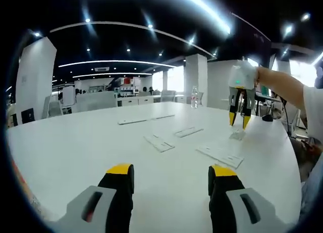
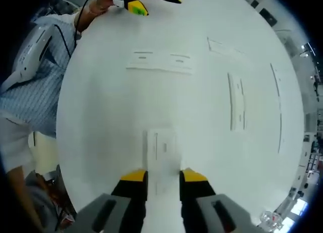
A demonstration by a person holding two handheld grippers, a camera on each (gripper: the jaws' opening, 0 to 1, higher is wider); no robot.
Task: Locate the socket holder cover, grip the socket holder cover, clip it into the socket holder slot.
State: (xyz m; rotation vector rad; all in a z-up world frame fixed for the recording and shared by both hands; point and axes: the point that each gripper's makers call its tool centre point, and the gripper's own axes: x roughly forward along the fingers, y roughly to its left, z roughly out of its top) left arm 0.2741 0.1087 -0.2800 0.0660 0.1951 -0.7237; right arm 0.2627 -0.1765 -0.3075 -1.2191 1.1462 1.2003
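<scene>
A small white flat piece, apparently the socket holder cover (image 2: 160,147), lies on the white table (image 2: 101,117). My right gripper (image 2: 163,176) hangs over its near end, jaws open on either side and holding nothing. In the left gripper view the same gripper (image 1: 239,124) points down just above that piece (image 1: 237,135), held by a person's arm. A longer white socket holder strip (image 2: 160,61) lies farther on, also seen nearer my left gripper (image 1: 220,155). My left gripper (image 1: 171,171) stands wide open and low over bare table. In the right gripper view its yellow tips (image 2: 146,3) show at the table's far side.
Several more white strips lie across the table (image 1: 159,143) (image 1: 188,132) (image 1: 132,121) (image 2: 237,101) (image 2: 276,106). A water bottle (image 1: 194,97) stands at the far edge. A person in a striped shirt (image 2: 35,96) stands at the table's side. Office desks and pillars lie beyond.
</scene>
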